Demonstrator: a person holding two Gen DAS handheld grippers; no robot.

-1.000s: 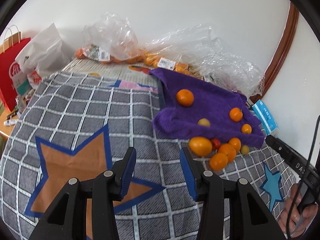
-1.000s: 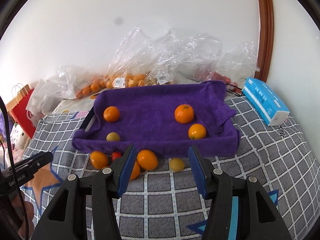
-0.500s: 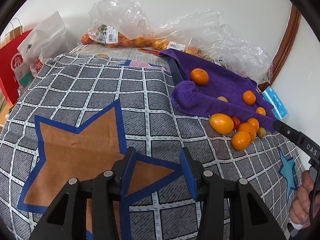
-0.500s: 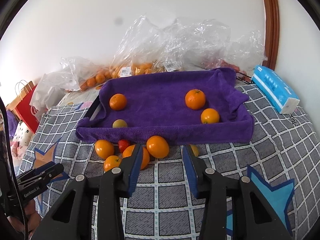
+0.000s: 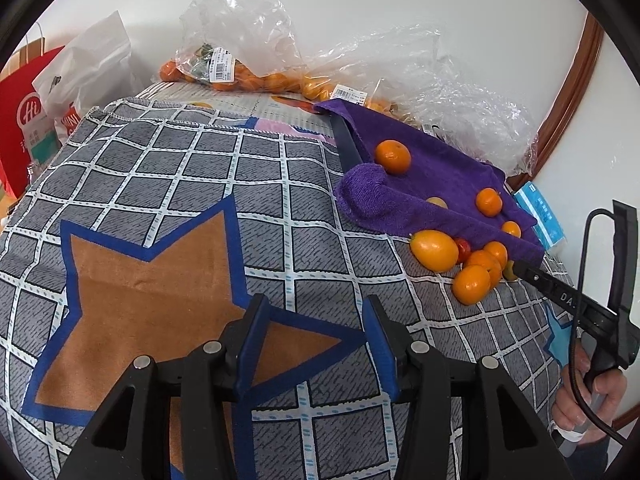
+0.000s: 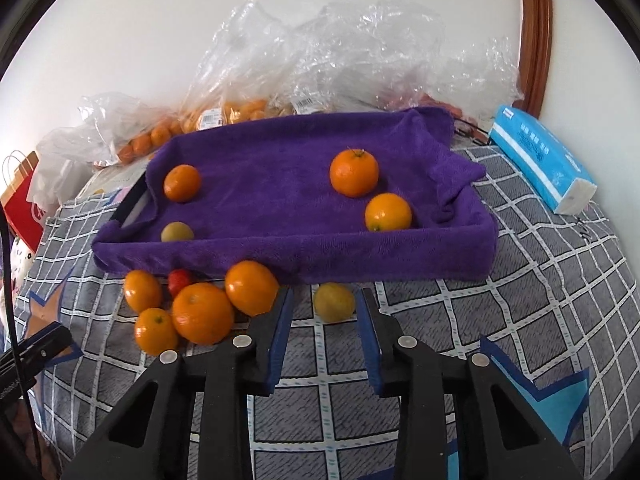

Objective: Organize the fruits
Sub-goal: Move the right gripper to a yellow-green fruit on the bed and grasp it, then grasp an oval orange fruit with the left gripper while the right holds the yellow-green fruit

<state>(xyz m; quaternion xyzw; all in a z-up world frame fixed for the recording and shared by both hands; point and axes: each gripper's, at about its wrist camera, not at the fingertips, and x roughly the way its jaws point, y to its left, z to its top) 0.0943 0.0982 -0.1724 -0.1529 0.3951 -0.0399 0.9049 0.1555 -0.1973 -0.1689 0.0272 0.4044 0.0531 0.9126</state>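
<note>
Both hands have come down toward the blanket since a moment ago, and the right claw (image 6: 324,312) has been narrowing its jaws; a small yellow-green fruit (image 6: 334,302) now sits between the blue pads, which do not visibly press on it. The left claw (image 5: 314,336) hangs part-open over the orange star on the blanket, with nothing between its jaws.

A plain white wall (image 6: 160,40) backs everything, with a curved brown wooden frame (image 6: 538,32) at the right. The grey checked blanket (image 5: 200,184) covers the surface. At its far edge lie crumpled clear plastic bags (image 6: 320,56), some holding oranges, and a red paper bag (image 5: 20,120) stands off the far left corner. The purple towel-lined tray (image 6: 280,248) sits toward the blanket's far right, with three oranges and one pale fruit in it. A blue tissue pack (image 6: 540,160) lies just right of the tray. A cluster of loose oranges (image 6: 202,312) and one small red fruit (image 6: 179,280) rest against the tray's near edge.
</note>
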